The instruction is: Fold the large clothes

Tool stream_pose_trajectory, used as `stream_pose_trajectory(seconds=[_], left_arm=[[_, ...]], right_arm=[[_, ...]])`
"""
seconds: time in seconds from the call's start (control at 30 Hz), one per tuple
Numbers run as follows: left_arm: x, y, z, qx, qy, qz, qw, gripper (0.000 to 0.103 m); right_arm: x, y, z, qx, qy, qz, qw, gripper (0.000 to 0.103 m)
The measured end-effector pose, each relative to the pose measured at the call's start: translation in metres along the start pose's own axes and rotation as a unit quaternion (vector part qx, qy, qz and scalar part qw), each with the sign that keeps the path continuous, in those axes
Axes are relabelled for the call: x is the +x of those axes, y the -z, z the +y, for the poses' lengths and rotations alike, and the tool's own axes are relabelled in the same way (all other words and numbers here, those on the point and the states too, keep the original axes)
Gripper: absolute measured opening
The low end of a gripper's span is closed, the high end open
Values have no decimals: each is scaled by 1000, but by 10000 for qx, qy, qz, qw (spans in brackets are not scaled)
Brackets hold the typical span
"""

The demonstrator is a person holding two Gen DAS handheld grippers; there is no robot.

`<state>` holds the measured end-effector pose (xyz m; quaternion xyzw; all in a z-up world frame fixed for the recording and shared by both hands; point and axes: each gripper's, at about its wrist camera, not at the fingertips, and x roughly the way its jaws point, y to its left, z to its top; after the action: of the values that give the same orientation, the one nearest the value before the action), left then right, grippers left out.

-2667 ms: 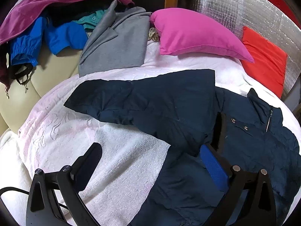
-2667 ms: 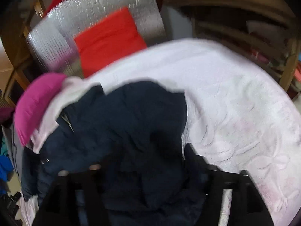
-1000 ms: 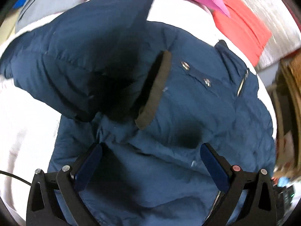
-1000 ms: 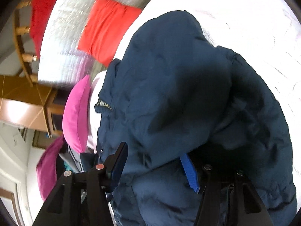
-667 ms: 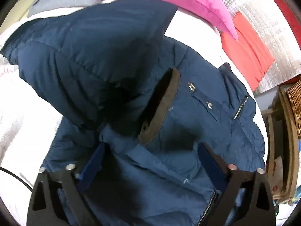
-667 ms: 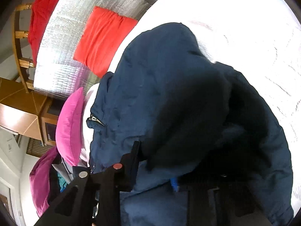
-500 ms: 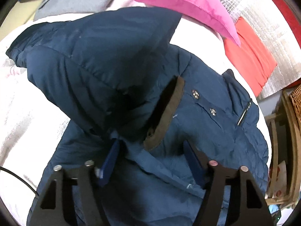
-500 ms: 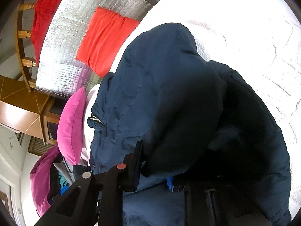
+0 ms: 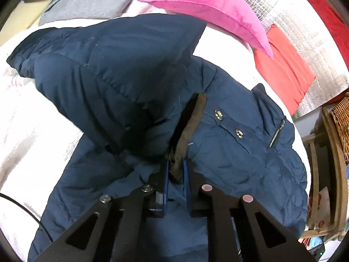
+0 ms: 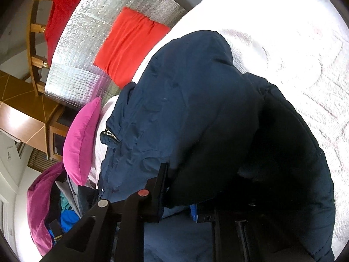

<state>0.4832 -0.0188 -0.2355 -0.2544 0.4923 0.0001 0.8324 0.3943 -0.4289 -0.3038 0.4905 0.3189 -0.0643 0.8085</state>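
Left wrist view: left tongs [image 9: 175, 170] clamped on navy jacket [image 9: 229, 152] brown cuff [image 9: 189, 135]. Right tongs [image 10: 177, 196] closed on jacket fabric; white bedspread [image 10: 294, 43] beneath.

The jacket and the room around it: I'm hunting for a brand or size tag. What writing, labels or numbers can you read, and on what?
None can be read.
jacket: no tag or print shows; its snaps are too small to read.
Red-and-white packet on the wooden shelf: too blurred to read.
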Motion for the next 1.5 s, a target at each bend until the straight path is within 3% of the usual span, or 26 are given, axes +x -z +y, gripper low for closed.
stream_pose_trajectory(seconds=[0.27, 0.47, 0.7, 0.83, 0.87, 0.93, 1.0, 1.17, 1.27, 1.37, 1.5], left_arm=[[-8, 3, 6, 20, 59, 134, 9999, 13], [-2, 1, 6, 81, -78, 351, 9993, 19], [-25, 7, 22, -7, -199, 449, 9988, 43], [-42, 10, 35, 76, -196, 426, 9989, 44], [-46, 11, 39, 76, -171, 408, 9990, 45], [-55, 10, 48, 79, -135, 348, 9993, 45], [-64, 7, 59, 36, -82, 281, 9996, 45], [-86, -18, 103, -422, 2, -121, 9990, 45], [-94, -37, 135, -763, -84, -362, 9964, 48], [-93, -54, 166, -1170, 137, -380, 9923, 54], [-83, -70, 192, -1710, 586, -238, 9832, 55]], right_arm=[[-17, 9, 3, -175, 116, -210, 9996, 20], [-19, 9, 4, -55, 203, 23, 9998, 24], [-44, 28, 36, -810, 414, 71, 9958, 29], [-48, 40, 66, -1275, 243, 41, 9915, 29], [-45, 43, 76, -1393, 172, 67, 9901, 31], [-35, 46, 89, -1493, 98, 122, 9887, 53], [-22, 50, 99, -1574, 109, 102, 9874, 60], [23, 60, 114, -1650, 251, 307, 9855, 59], [50, 67, 116, -1879, 641, 442, 9791, 59], [56, 74, 122, -2117, 864, 361, 9728, 59], [42, 79, 126, -2056, 630, 351, 9760, 58]])
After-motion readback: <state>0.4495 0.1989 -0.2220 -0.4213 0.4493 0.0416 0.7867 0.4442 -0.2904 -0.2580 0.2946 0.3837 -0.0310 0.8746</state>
